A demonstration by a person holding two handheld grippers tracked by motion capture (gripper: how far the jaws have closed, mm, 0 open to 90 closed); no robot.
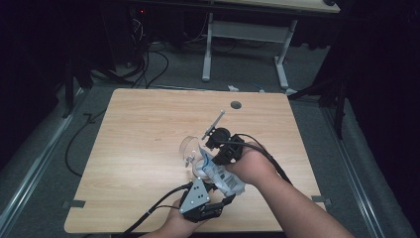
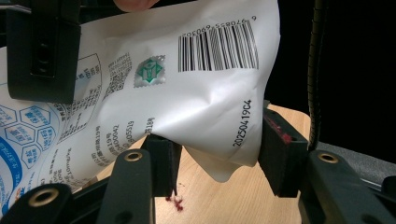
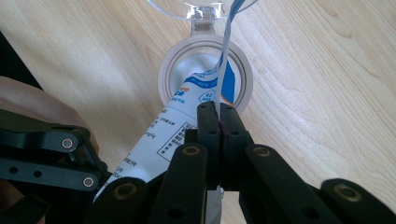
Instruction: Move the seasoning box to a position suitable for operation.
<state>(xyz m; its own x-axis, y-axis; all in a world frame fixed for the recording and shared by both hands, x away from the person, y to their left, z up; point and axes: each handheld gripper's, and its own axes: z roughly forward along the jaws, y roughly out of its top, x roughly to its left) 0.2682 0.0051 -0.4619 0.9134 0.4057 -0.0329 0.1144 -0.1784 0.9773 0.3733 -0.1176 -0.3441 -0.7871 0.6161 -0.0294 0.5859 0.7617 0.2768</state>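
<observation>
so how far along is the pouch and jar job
Done: the jar's clear lid is flipped open, and the white pouch is tilted with its top end at the jar mouth. In hand: the right gripper pinches the pouch's edge shut-tight, while the left gripper clamps its bottom end. Left, probably: emptying it; no contents visibly flowing.

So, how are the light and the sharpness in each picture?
High view: the table is lit, surroundings dark, detail soft. Left gripper view: the white bag is bright, its barcode sharp, background black. Right gripper view: even light, wood grain sharp, the clear container without strong glare.
</observation>
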